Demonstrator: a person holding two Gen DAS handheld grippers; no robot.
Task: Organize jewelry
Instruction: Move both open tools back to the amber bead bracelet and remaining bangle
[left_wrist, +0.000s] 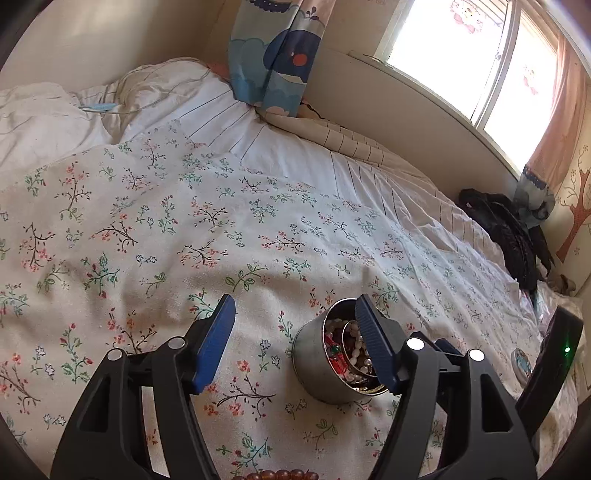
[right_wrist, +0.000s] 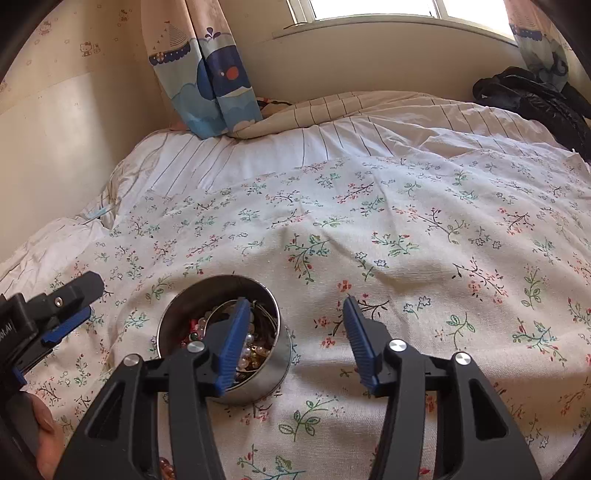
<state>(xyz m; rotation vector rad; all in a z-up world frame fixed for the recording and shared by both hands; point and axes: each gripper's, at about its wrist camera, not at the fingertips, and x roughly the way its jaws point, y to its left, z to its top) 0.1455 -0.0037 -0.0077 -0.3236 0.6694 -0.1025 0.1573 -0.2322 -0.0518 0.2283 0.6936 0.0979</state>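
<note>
Nearest the left wrist camera, a brown bead bracelet (left_wrist: 275, 474) lies on the floral bedspread (left_wrist: 147, 229), only partly in view at the bottom edge. It looks like the next piece to gather. Doing that well means lowering one pair of tongs over the strand, pinching a few beads rather than the cloth beneath, and carrying it clear of the tin's rim before letting go.

The left gripper (left_wrist: 299, 343) stands with its blue pads apart and nothing between them; one pad hides part of the tin's far rim. The right gripper (right_wrist: 295, 343) is likewise spread and empty, its left pad over the tin's mouth and its right pad over bare cloth.

Just beyond the fingertips sits the round metal tin (right_wrist: 173, 317), upright and lidless on the bedspread, between the two tools. It is shiny, shallow-walled and already fairly full: pearl strands, red and green beads, gold-coloured pieces and a thin bangle (left_wrist: 347, 332) in a jumble.

At the left view's right edge, a small round object (left_wrist: 521, 363) rests on the bed; what it is cannot be told. Farther back lie a striped sheet (right_wrist: 332, 136), dark clothing (right_wrist: 535, 99), whale-print curtains (right_wrist: 214, 85) and a bright window.
</note>
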